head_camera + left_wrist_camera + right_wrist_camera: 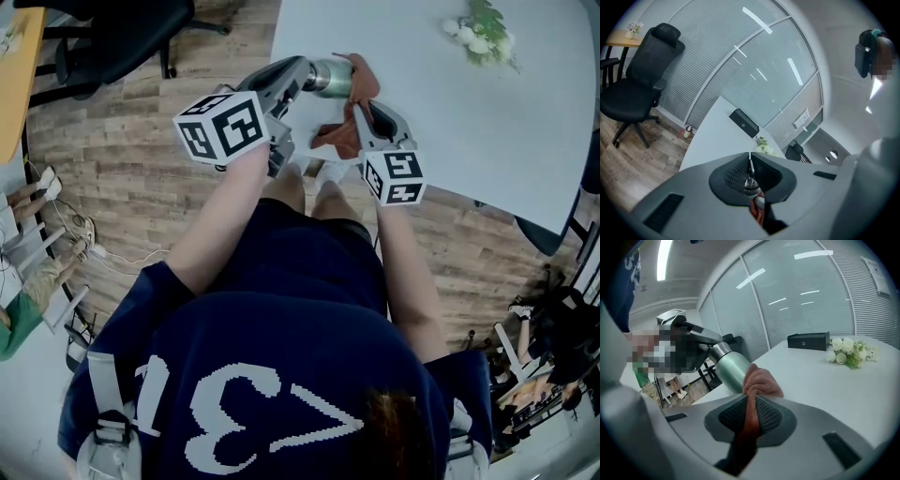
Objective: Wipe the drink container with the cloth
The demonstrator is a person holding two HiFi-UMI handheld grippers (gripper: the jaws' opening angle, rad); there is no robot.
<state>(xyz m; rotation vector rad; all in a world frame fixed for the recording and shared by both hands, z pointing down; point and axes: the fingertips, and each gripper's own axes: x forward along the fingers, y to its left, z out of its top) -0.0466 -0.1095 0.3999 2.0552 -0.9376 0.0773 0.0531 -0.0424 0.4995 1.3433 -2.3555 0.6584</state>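
Two grippers on one drink container [330, 78]

The left gripper [302, 77] has its jaws closed on one end of the silvery-green container, held over the white worktop [422, 122] near its edge. The right gripper [362, 114] pinches a reddish-brown cloth [362, 82] in its jaws, bunched against the container's side.

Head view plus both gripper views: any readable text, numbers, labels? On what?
"31": white print on the navy shirt; further characters unclear.
Too small to read: the wall notice.
No words on the marker cubes, only black-and-white patterns.
No print visible on the drink container or cloth.
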